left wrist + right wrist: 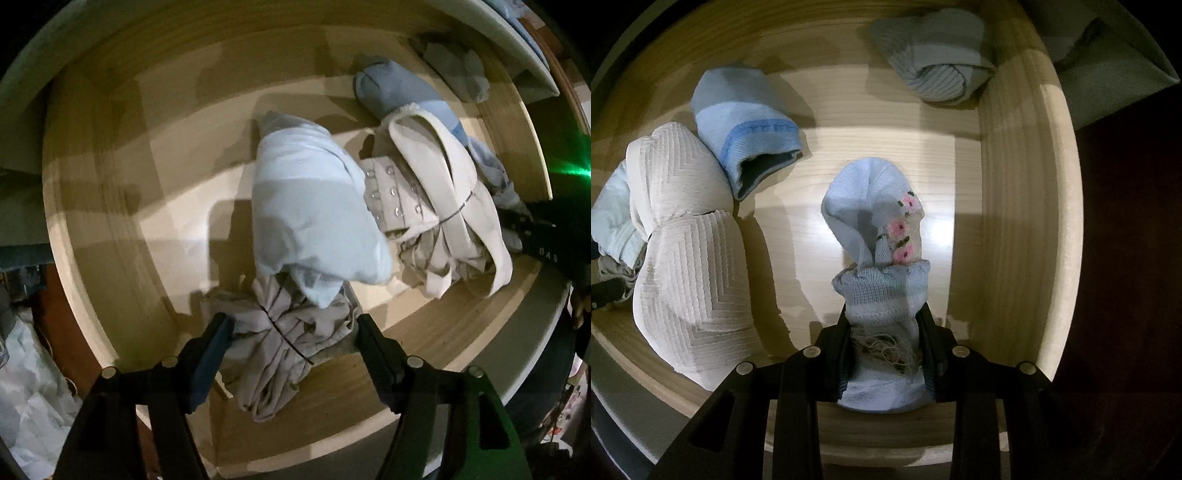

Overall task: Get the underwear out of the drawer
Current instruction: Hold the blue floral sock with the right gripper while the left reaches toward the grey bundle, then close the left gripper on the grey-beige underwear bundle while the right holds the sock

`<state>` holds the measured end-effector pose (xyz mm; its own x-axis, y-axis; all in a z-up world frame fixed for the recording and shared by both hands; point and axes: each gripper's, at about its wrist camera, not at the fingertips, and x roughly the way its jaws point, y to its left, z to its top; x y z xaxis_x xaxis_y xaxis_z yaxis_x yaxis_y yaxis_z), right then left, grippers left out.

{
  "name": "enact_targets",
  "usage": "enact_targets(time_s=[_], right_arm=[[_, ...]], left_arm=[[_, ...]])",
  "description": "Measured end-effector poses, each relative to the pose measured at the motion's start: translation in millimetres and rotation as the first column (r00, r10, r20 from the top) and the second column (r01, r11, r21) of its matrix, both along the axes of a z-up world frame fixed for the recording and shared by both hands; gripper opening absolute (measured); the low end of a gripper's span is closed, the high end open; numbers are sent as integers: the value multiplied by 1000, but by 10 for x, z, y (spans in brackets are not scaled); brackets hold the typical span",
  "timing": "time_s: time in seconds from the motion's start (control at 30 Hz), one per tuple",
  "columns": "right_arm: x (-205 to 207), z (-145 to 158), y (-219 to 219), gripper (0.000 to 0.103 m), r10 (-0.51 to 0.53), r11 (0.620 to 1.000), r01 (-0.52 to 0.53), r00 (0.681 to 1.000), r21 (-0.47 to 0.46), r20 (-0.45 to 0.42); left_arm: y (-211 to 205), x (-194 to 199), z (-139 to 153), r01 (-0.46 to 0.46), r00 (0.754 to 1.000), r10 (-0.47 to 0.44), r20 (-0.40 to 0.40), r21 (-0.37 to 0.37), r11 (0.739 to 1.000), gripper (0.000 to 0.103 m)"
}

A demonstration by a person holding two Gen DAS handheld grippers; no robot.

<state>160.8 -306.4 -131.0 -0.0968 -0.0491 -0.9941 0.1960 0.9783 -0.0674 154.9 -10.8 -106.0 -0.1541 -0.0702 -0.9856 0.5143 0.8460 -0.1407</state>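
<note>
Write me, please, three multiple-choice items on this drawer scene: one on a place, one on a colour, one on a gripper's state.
1. Where does the white ribbed bra lie in the right wrist view?
A. Left of the held sock
B. Right of the held sock
C. Outside the drawer

2. What colour are the flowers on the sock in the right gripper?
A. Yellow
B. Pink
C. Purple

3. How does the left gripper stand?
A. Shut with nothing between its fingers
B. Out of view
C. Open, its fingers either side of a grey bundle

Answers:
1. A: the bra fills the left part of the wooden drawer, the sock hangs at the middle.
2. B: three pink blossoms run down its pale blue knit.
3. C: the fingers stand wide apart around the grey bundle, not pressing it.
</note>
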Motion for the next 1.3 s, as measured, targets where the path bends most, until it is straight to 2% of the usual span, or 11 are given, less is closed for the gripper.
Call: enact_targets(time_s=[0.23, 0.47, 0.6, 0.73, 0.83, 1.03, 1.3], right_arm=[[16, -3, 31, 29, -4, 1000, 4, 1000, -6, -2], [21, -10, 37, 29, -4, 1000, 4, 1000, -6, -1], [25, -13, 37, 30, -4, 1000, 4, 1000, -3, 0], [29, -14, 38, 30, -1, 1000, 1, 1000, -4, 1], [27, -10, 35, 30, -1, 1000, 1, 1000, -3, 2], [30, -12, 35, 30, -1, 1000, 1, 1000, -4, 2], [31, -14, 33, 30, 0, 1000, 0, 1000, -5, 1]], left_arm=[[-231, -6, -202, 19, 998, -26, 60, 109, 994, 84], [-257, 89, -258, -62, 995, 50, 83, 148, 987, 84], [-206, 113, -213, -98, 992, 85, 97, 140, 985, 75], [-160, 76, -153, -144, 985, 133, 108, 107, 984, 57], [-154, 76, -104, -152, 983, 140, 117, 105, 983, 52], [-55, 54, 61, -191, 975, 183, 123, 61, 980, 48], [85, -13, 390, -221, 966, 216, 140, 20, 975, 48]])
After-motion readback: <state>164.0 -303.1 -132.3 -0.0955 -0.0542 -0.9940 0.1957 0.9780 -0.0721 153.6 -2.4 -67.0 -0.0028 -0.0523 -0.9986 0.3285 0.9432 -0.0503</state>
